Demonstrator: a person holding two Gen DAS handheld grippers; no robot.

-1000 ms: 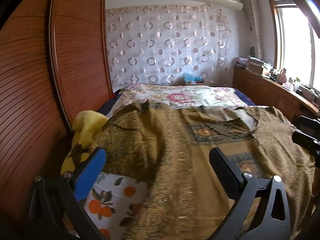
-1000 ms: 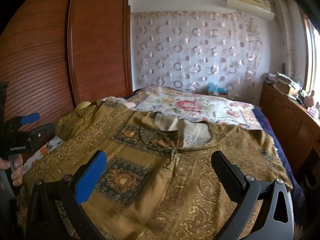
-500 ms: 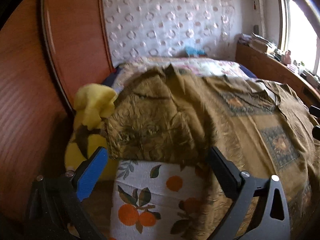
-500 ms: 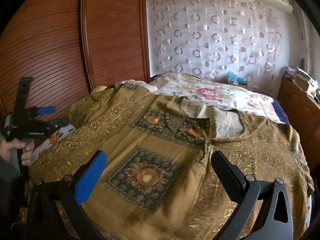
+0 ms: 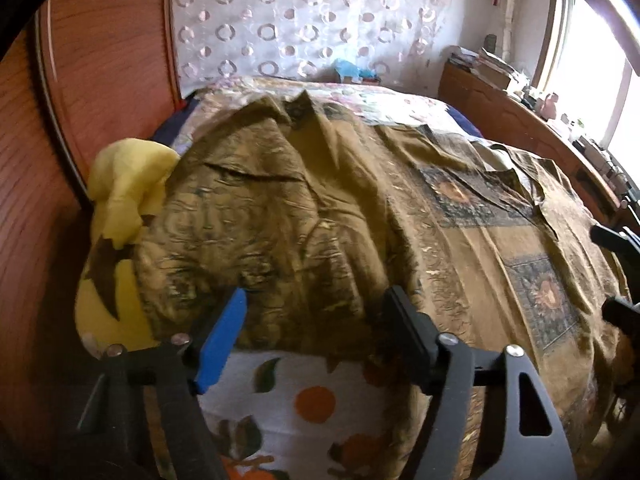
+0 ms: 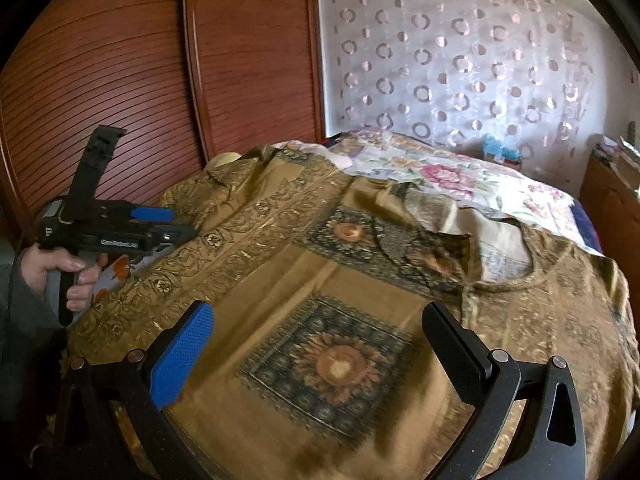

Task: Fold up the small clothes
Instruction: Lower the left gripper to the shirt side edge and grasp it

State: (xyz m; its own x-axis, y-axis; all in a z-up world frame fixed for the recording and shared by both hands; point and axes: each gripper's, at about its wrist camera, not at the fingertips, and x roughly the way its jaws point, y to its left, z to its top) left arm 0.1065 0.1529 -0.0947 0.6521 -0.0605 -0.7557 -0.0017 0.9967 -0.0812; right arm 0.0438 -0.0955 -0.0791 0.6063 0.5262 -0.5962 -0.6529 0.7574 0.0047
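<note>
A golden-brown patterned top [image 6: 320, 292] lies spread flat on the bed, with dark sunflower squares down its front and its neckline toward the pillow end. Its left sleeve [image 5: 256, 232] lies crumpled near the bed's left edge. My left gripper [image 5: 316, 320] is open, its jaws partly closed in, and hovers just over that sleeve's hem. It also shows in the right wrist view [image 6: 160, 224], held by a hand. My right gripper [image 6: 320, 340] is open and empty, low over the top's front.
A yellow cloth [image 5: 124, 208] lies bunched at the bed's left edge beside the wooden wardrobe [image 6: 120, 80]. An orange-print sheet [image 5: 312, 396] shows under the top's hem. A floral quilt [image 6: 460, 180] covers the far bed. A cluttered wooden counter [image 5: 540, 120] runs along the right.
My left gripper has moved forward and down onto the sleeve, and its jaws have narrowed. My right gripper has moved closer and lower over the top's front.
</note>
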